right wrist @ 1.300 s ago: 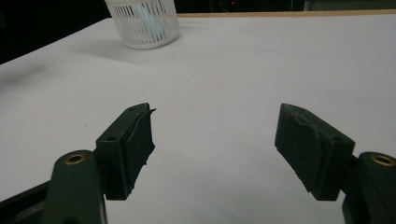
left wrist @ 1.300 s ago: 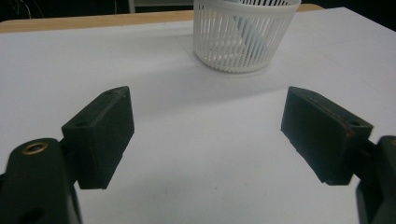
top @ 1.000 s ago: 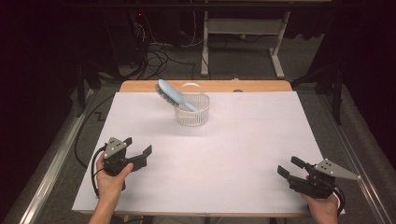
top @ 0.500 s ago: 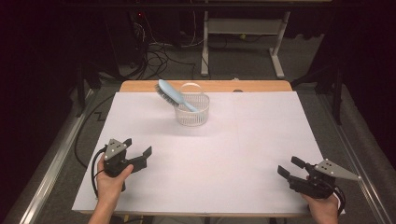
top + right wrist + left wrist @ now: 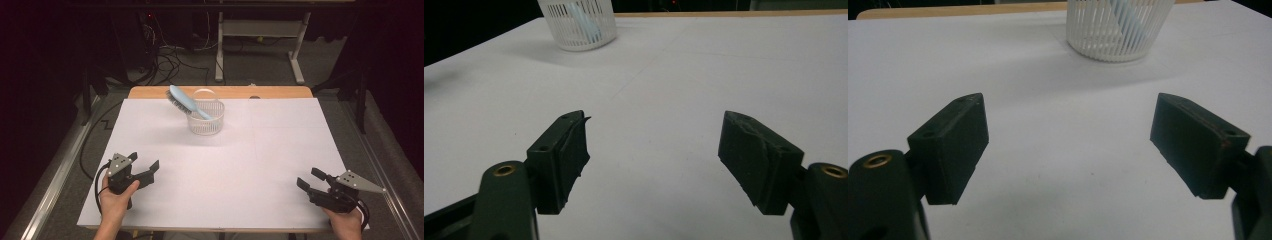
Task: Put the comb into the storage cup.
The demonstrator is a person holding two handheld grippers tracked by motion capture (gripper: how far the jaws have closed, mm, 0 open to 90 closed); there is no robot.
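Observation:
A white slatted basket (image 5: 206, 120) stands near the far edge of the white table cover (image 5: 225, 165). A light blue brush (image 5: 184, 101) leans in it, its head sticking out to the upper left. The basket also appears ahead in the left gripper view (image 5: 1120, 27) and far left in the right gripper view (image 5: 578, 24). My left gripper (image 5: 146, 165) rests at the near left, open, nothing between its jaws. My right gripper (image 5: 311, 178) rests at the near right, open and empty too. Both are far from the basket.
A strip of wooden tabletop (image 5: 220, 92) shows beyond the white cover. Behind the table are a grey desk frame (image 5: 260, 35) and loose cables (image 5: 170, 55) on the floor. Metal rails (image 5: 55, 175) run along both sides of the table.

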